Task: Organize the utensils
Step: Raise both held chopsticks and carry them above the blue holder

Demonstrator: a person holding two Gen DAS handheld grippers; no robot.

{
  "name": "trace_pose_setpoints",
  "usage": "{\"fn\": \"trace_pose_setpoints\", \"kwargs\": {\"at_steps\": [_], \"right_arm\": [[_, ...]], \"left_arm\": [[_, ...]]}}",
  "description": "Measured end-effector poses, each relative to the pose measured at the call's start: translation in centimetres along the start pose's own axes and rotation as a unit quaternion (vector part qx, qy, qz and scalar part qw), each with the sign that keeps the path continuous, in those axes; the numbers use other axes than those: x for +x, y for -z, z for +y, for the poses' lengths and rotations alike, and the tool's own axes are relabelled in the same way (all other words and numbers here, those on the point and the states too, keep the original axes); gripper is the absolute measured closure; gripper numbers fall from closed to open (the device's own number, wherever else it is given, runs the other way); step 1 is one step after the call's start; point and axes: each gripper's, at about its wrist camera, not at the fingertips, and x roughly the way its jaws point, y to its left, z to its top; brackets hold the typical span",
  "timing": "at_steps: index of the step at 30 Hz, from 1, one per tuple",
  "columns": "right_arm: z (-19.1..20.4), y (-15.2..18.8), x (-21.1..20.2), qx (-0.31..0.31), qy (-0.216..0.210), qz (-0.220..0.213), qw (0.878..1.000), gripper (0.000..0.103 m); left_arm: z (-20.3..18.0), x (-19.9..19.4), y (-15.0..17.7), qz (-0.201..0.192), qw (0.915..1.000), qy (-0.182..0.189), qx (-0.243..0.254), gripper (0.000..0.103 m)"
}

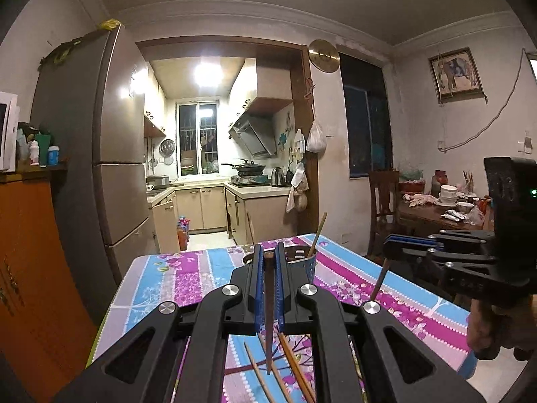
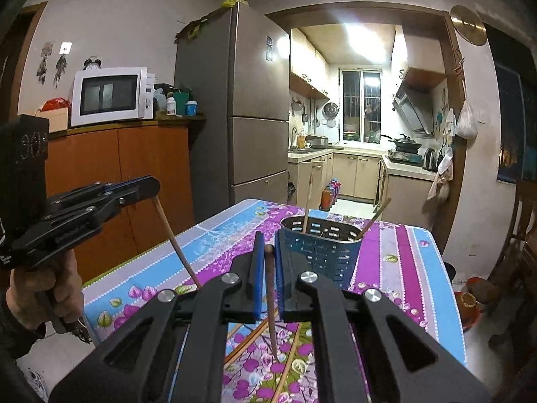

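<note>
Both left gripper (image 1: 268,257) jaws, right gripper (image 2: 268,248) jaws, clamped on chopsticks.

Floral-clothed table (image 2: 409,255): perforated caddy (image 2: 322,252), loose chopsticks (image 1: 295,366).

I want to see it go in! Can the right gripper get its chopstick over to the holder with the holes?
Probably yes. The right gripper already pinches a dark chopstick, and the perforated holder stands just ahead on the table with its top open. Only two chopsticks lean inside, and nothing stands between.
</note>
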Motion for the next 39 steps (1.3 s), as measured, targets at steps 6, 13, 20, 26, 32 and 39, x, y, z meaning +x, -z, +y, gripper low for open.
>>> {"fn": "trace_pose_setpoints", "kwargs": {"at_steps": [6,13,20,26,32,39], "right_arm": [[-0.7,-1.8,0.0,0.003,0.007,-0.009,1.000,0.098],[-2.2,-5.2,-0.2,0.007,0.018,-0.030,0.999,0.098],[-4.1,-9.9,0.1,0.005,0.028,-0.042,0.999,0.098],[-6.1,-13.1,1.2,0.012,0.040,-0.039,0.998,0.098],[-7.9,-15.3,3.0,0.018,0.054,-0.036,0.998,0.098],[-9.6,-17.4,5.6,0.029,0.051,-0.041,0.997,0.098]], "left_arm": [[-0.7,0.4,-2.2,0.005,0.9999,-0.001,0.011,0.095],[-0.9,1.1,-6.3,-0.002,0.9999,0.000,0.011,0.095],[-0.2,3.0,-10.6,-0.001,0.9999,0.008,-0.008,0.095],[-0.2,5.1,-13.2,-0.004,0.9999,0.004,-0.010,0.095],[0.1,7.9,-15.6,-0.006,0.9999,-0.007,-0.011,0.095],[0.5,11.5,-18.1,-0.009,0.9997,-0.020,-0.014,0.095]]}}
